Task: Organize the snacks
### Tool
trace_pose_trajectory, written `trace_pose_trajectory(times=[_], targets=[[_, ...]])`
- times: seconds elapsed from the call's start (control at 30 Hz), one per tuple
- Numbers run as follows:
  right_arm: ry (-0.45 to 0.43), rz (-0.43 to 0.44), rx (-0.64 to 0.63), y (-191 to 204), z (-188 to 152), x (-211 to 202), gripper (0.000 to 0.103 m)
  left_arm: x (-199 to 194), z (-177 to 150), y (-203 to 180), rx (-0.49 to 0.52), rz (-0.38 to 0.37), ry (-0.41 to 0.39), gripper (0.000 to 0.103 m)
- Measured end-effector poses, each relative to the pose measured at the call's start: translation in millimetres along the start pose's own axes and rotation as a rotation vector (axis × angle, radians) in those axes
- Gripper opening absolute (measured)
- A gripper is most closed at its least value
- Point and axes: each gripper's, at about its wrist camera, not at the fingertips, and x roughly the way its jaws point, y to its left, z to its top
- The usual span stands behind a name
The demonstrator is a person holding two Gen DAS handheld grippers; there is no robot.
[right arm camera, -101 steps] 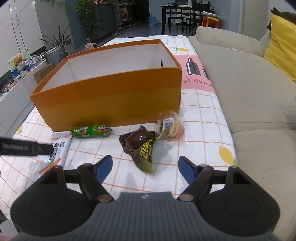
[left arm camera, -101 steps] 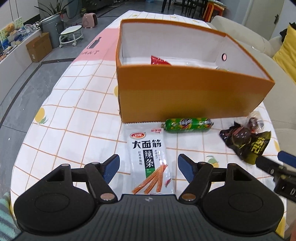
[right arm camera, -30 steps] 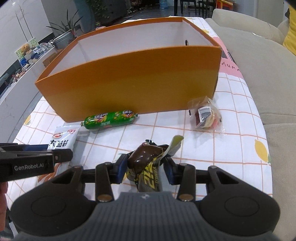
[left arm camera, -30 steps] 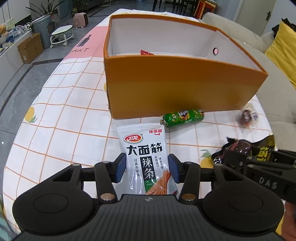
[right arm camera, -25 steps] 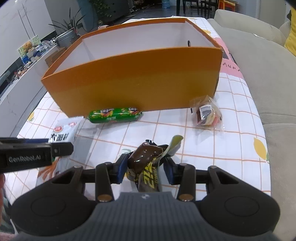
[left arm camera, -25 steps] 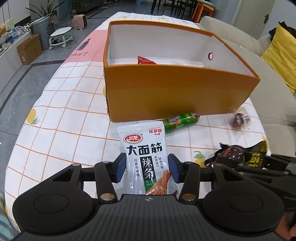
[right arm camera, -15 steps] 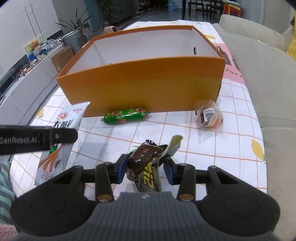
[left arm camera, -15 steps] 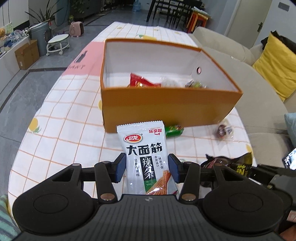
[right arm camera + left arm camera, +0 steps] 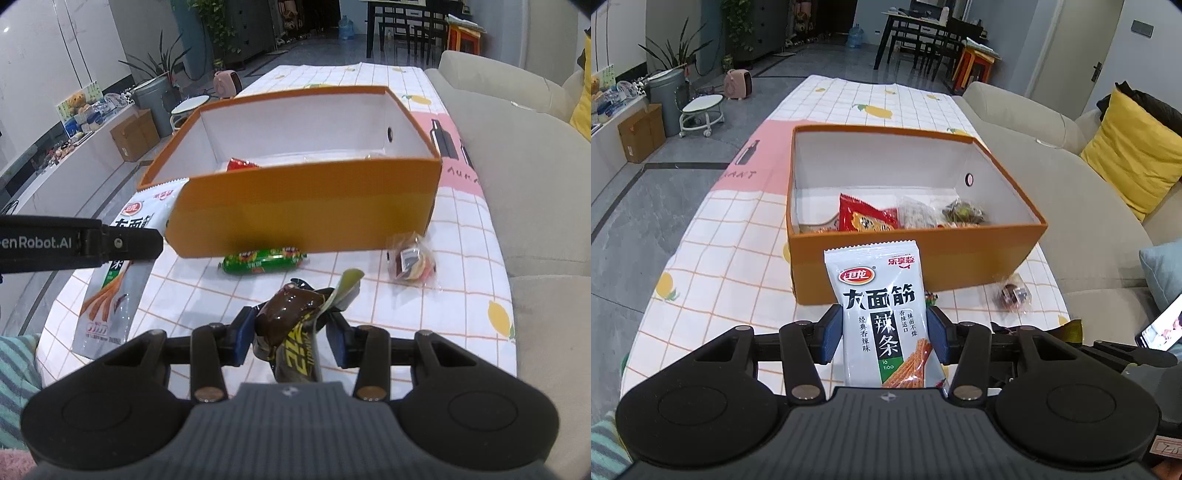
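Left gripper (image 9: 884, 334) clamps white packet (image 9: 882, 314) and right gripper (image 9: 290, 338) clamps brown packet (image 9: 291, 325), both above the table (image 9: 738, 236) before the orange box (image 9: 923, 258), green sausage (image 9: 263, 261) by its wall

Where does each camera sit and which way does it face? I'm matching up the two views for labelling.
Left wrist: on the left gripper, looking down along its fingers at the white packet it holds and the orange box.
Right wrist: on the right gripper, facing its brown packet, the box, the green sausage; the left gripper crosses at left.
Shared: box, white packet, checked tablecloth, clear packet, sofa.
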Motion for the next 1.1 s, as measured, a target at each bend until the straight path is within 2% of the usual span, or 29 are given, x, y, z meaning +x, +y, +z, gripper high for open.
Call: trace_pose_trajectory(times=[0.33,0.63,0.8,1.1], targets=[[-0.055,-0.006,-0.011,-2,27,-11,0.04,-3,32,-2,0.036,0.001,-0.046,0.055],[-0.121,-0.007,-0.045,-4,72,-16,0.04,2,70,1,0.068,0.011,-0.082,0.055],[-0.139,-0.001,-0.067,-3,101,-12,0.04,12,88,4,0.078,0.004,-0.075,0.055],[-0.107,0.05,-0.102,-9,144,19,0.04,46,117,7,0.11,0.005,-0.039,0.055]])
